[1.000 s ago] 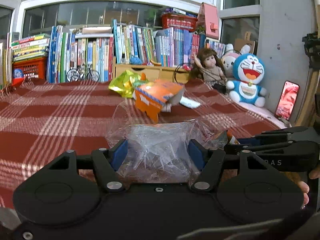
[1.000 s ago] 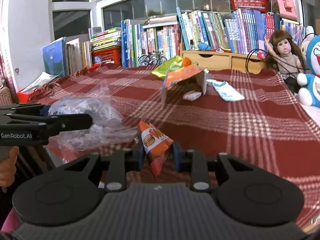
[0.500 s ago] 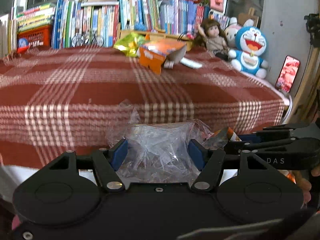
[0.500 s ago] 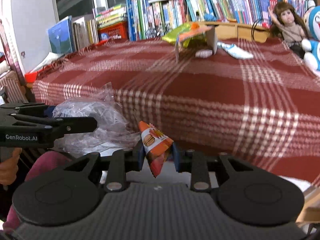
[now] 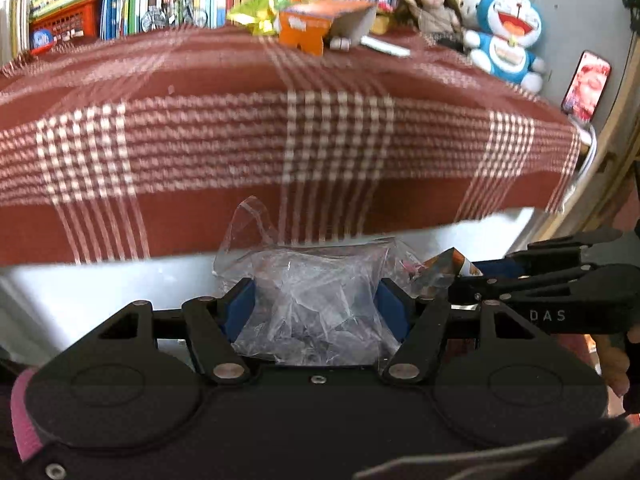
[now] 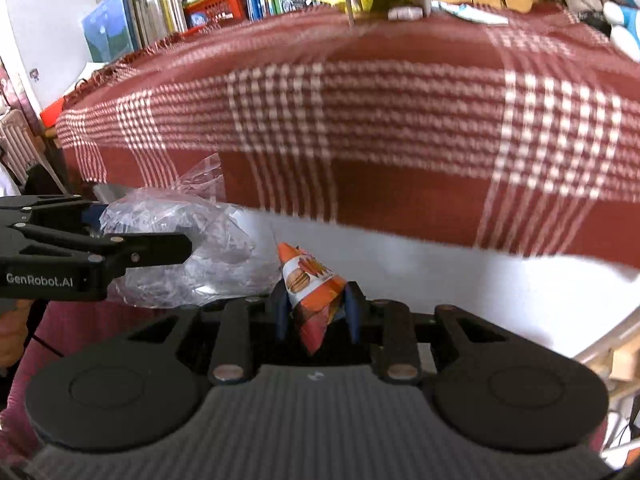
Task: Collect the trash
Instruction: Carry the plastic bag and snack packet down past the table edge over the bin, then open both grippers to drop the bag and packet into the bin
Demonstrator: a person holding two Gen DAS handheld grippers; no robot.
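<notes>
left gripper (image 5: pixel 316 306): my left one is clamped on a crumpled clear plastic bag (image 5: pixel 316 300), blue pads pressed into both sides. Bag bulges up and out past the fingers, looks like a soft squishy hold but it's in there.

right gripper (image 6: pixel 316 312): pinched tight on a small orange snack wrapper (image 6: pixel 314 294), burger print on it. Wrapper stands up between the pads, pointy tip up, tail hanging below.

where both are: side by side, just off the near edge of the bed, below the level of the top. The two bits of trash are near each other, can't tell if they actually touch.

bed: red plaid blanket (image 5: pixel 240 140) hanging over the front, white side panel under it. Blurry in both views.

still on the bed: way at the back there's an orange cardboard box (image 5: pixel 320 26) tipped on its side, a yellow-green foil wrapper (image 5: pixel 256 10) just beside it, and a flat white packet (image 5: pixel 384 46) on the other side. Something small and white sits at the box mouth, can't make it out.

not trash: doll, blue cat plush and the row of books behind, I'd leave those.

progress: I'd call it under halfway. Two pieces in hand but not dropped anywhere, and I can't see a bin in either view. At least three pieces left.
</notes>
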